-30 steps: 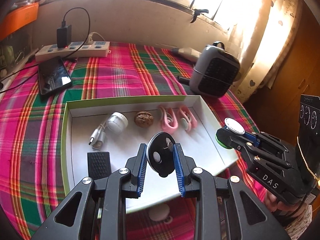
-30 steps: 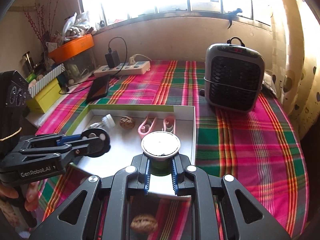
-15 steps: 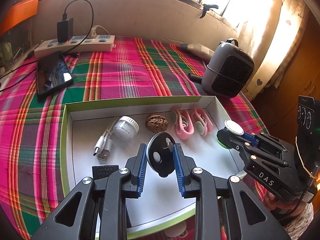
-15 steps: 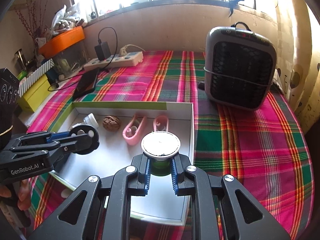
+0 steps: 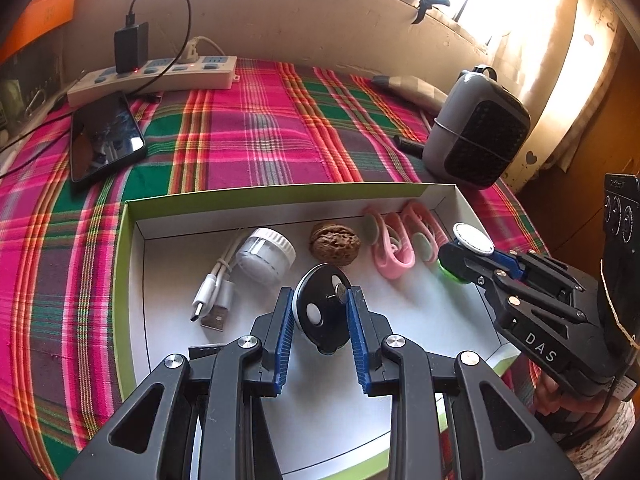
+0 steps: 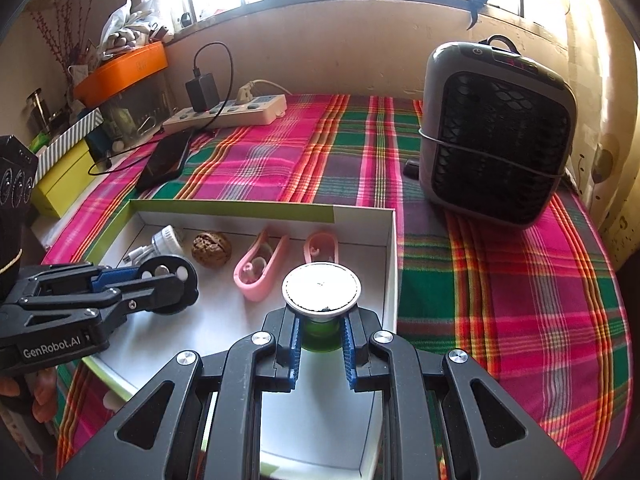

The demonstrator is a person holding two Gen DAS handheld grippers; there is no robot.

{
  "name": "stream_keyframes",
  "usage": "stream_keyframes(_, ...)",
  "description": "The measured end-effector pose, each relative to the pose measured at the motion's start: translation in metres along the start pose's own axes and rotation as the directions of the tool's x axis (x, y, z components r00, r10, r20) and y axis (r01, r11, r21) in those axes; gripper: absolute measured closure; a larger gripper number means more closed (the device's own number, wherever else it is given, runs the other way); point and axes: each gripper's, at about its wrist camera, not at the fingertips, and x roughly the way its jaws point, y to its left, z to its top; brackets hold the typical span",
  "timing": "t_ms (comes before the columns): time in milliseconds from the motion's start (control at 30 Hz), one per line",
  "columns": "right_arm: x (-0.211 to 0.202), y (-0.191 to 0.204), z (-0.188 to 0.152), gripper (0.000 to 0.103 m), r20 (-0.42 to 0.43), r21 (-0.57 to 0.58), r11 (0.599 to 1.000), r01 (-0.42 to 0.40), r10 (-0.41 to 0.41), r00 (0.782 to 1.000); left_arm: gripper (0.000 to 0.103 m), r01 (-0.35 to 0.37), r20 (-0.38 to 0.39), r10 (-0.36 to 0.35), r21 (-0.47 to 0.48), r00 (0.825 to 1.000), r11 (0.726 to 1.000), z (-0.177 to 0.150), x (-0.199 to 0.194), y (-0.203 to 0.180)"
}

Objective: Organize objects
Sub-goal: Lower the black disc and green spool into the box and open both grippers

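Observation:
A white box with a green rim (image 5: 280, 191) (image 6: 240, 206) lies on the plaid cloth. Inside it are a white USB cable with a round plug (image 5: 264, 256), a walnut (image 5: 335, 244) (image 6: 211, 249) and two pink clips (image 5: 390, 248) (image 6: 260, 272). My left gripper (image 5: 320, 300) (image 6: 168, 280) is shut on a black disc with a white button (image 5: 320, 316), held above the box floor. My right gripper (image 6: 320, 332) (image 5: 460, 258) is shut on a small green jar with a silver lid (image 6: 321, 289), over the box's right side.
A grey fan heater (image 6: 496, 132) (image 5: 476, 144) stands right of the box. A power strip with a charger (image 5: 152, 78) and a dark phone (image 5: 104, 140) lie at the back left. An orange box (image 6: 120, 66) sits on cluttered shelves at the left edge.
Both grippers have moved forward and down over the box, each still holding its object. The loose walnut on the cloth below the right gripper has dropped out of view.

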Motion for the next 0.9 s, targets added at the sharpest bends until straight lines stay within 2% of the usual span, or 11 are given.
stream_keyframes(900,0.0086,0.002,0.0069,0.084,0.011,-0.019,1.0,-0.003,0.004,1.0,0.077,-0.022,0.002,0.022,0.001,1.0,1.0,0.0064,0.0064,0.0025)
